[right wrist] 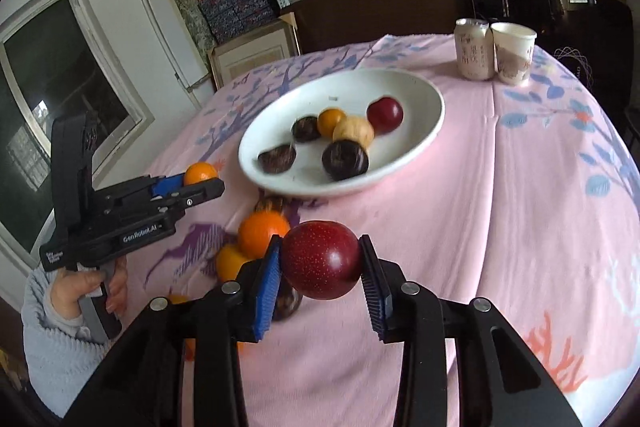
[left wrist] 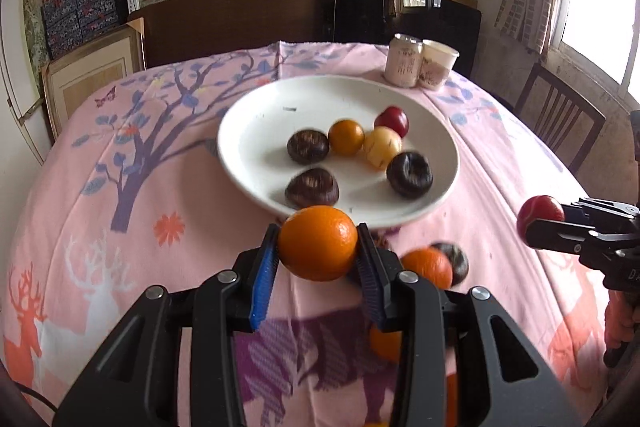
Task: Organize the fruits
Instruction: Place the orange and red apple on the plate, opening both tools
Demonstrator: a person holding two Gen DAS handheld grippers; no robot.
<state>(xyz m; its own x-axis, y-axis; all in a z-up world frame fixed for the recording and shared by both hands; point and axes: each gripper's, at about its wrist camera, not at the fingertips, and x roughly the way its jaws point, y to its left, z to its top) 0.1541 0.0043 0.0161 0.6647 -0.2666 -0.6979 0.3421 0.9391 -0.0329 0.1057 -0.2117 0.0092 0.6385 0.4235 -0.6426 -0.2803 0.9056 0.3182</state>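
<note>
Left gripper (left wrist: pixel 318 253): my fingers are clamped on an orange (left wrist: pixel 318 242), held above the table (left wrist: pixel 500 163).
Right gripper (right wrist: pixel 322 269): my fingers grip a red plum (right wrist: pixel 321 259) by its sides, also off the cloth.
Plate (left wrist: pixel 256 131): straight ahead of both grippers, six fruits in it already.
Nearer hand: I judge the left; its orange hangs just at the plate's near rim.
Loose fruit: more oranges (right wrist: pixel 262 231) lie on the table near the plate.
</note>
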